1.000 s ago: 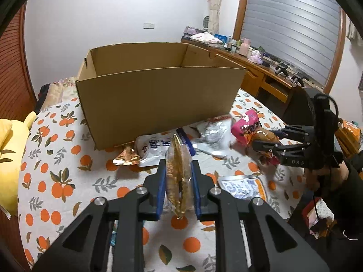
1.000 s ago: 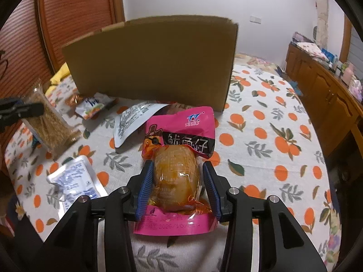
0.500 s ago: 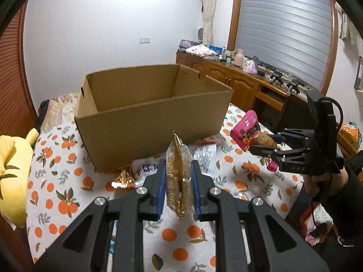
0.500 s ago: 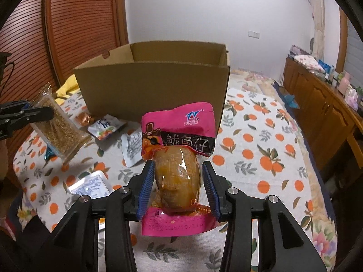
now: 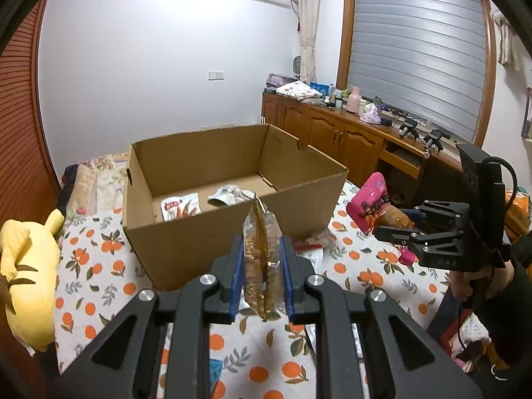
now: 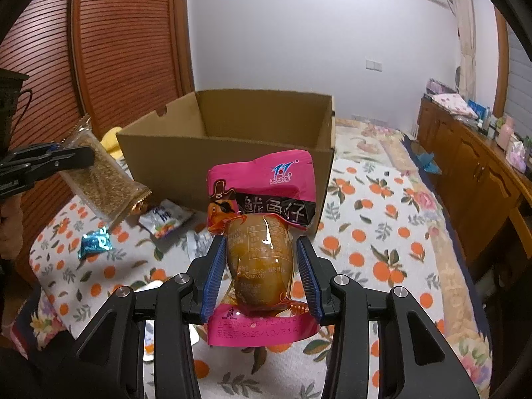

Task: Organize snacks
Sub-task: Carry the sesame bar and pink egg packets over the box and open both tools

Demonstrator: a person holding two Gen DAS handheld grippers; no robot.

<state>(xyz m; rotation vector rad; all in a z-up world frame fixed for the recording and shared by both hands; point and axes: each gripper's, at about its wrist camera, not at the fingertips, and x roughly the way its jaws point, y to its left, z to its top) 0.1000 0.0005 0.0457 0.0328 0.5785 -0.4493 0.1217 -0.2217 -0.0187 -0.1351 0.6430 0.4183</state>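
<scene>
An open cardboard box (image 5: pixel 186 242) stands on the orange-print cloth, with two snack packets (image 5: pixel 181 206) inside; it also shows in the right wrist view (image 6: pixel 173 153). My left gripper (image 5: pixel 261 266) is shut on a clear bag of brown snacks (image 5: pixel 261 252), held up in front of the box's near wall. My right gripper (image 6: pixel 261 262) is shut on a pink squid packet (image 6: pixel 262 219), raised to the right of the box. The right gripper (image 5: pixel 395 224) with the pink packet (image 5: pixel 369 204) shows in the left wrist view, the left one (image 6: pixel 86 158) with its bag (image 6: pixel 103 179) in the right wrist view.
Loose packets lie on the cloth by the box: a white one (image 6: pixel 164 221), a blue one (image 6: pixel 94 242). A yellow plush toy (image 5: pixel 23 266) lies at the left. A wooden sideboard (image 5: pixel 349 136) with clutter runs along the right wall.
Both grippers have risen with their snacks, from near the cloth to about the height of the box rim. The box's inside has come into view.
</scene>
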